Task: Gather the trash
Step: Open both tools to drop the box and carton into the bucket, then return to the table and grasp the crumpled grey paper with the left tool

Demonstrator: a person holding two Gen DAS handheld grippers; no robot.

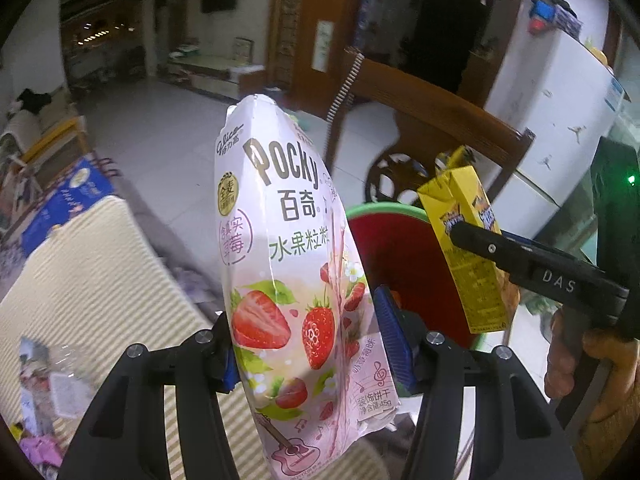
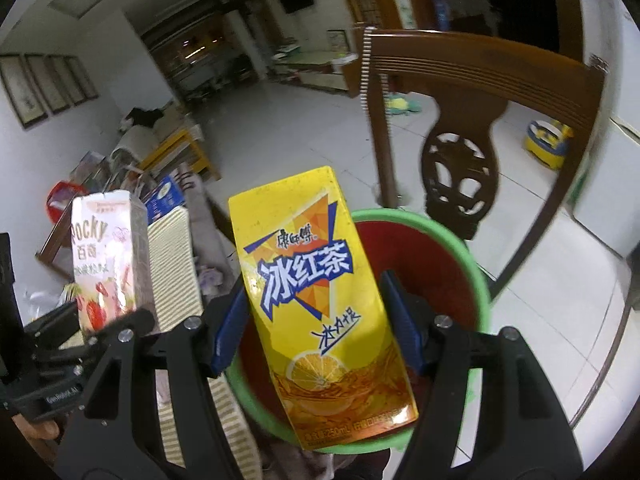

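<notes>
Black arms of the left hand-held gripper [image 1: 308, 336] fill the bottom of the left wrist view, and its 2 blue pads [image 1: 394, 340] press on both sides of a pink Pocky box [image 1: 288, 280], which stands upright with its torn top toward 12 o'clock. Strawberries and a guitar are printed on the box front. At 3 o'clock from it, the right hand-held gripper [image 1: 480, 246] clamps a yellow iced tea carton [image 1: 468, 248], tilted slightly, with the person's hand [image 1: 576, 360] on the handle below.

From the right wrist view, the right hand-held gripper [image 2: 316, 320] holds that carton [image 2: 320, 304] between its 2 blue pads [image 2: 404, 320], the carton leaning a little to the left. Directly behind and under the carton sits a round bin [image 2: 476, 280] with a green rim and red inside; the carton hangs over its opening. In the left wrist view the same bin [image 1: 384, 212] shows between the box and the carton. The Pocky box [image 2: 106, 260] appears at 9 o'clock in the right wrist view, near the carton but apart from it.

A striped cloth [image 1: 92, 280] lies at 8 o'clock in the left view, and a dark wooden chair [image 2: 472, 120] stands on the tiled floor [image 2: 288, 136] behind the bin.
</notes>
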